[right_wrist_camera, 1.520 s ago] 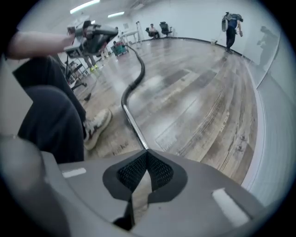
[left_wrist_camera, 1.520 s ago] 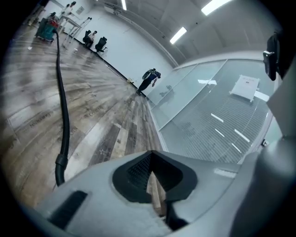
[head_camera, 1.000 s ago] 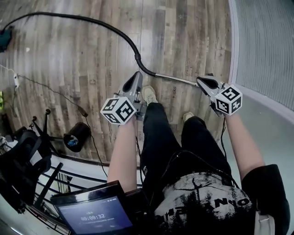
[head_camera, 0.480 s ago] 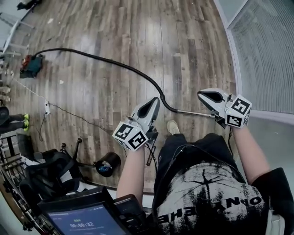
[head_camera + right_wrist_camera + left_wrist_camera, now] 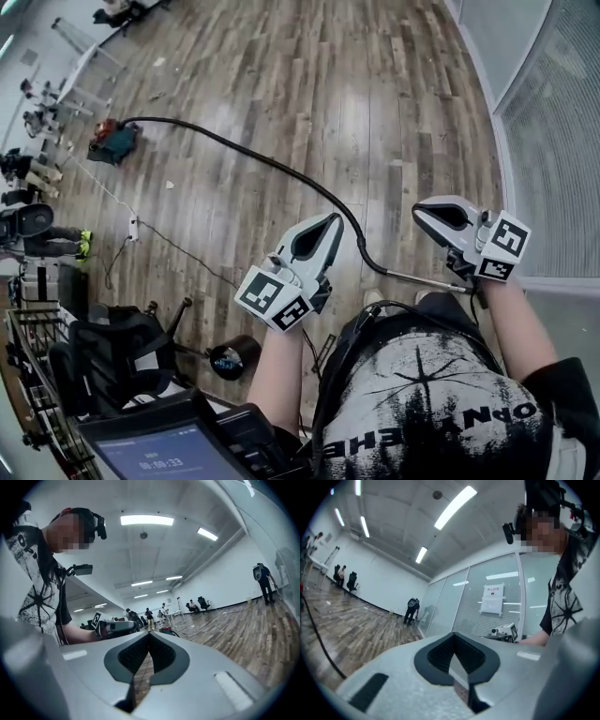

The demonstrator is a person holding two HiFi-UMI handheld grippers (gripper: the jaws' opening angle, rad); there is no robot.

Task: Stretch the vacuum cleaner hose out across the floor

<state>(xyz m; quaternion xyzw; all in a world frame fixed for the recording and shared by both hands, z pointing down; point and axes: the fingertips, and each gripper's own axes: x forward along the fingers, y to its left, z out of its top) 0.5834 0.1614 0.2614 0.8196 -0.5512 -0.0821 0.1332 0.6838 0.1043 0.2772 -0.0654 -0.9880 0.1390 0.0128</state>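
Black vacuum cleaner hose (image 5: 281, 168) lies in a long line over the wooden floor (image 5: 394, 112). The left hand-held gripper (image 5: 334, 220) and the right hand-held gripper (image 5: 422, 211) are both closed, holding nothing.

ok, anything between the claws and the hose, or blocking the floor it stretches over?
Nothing visible. The left claw and right claw are shut, empty and held above the hose, which lies on the floor from the vacuum cleaner to its metal wand. No obstacle shows beside it; a thin cable lies off left.
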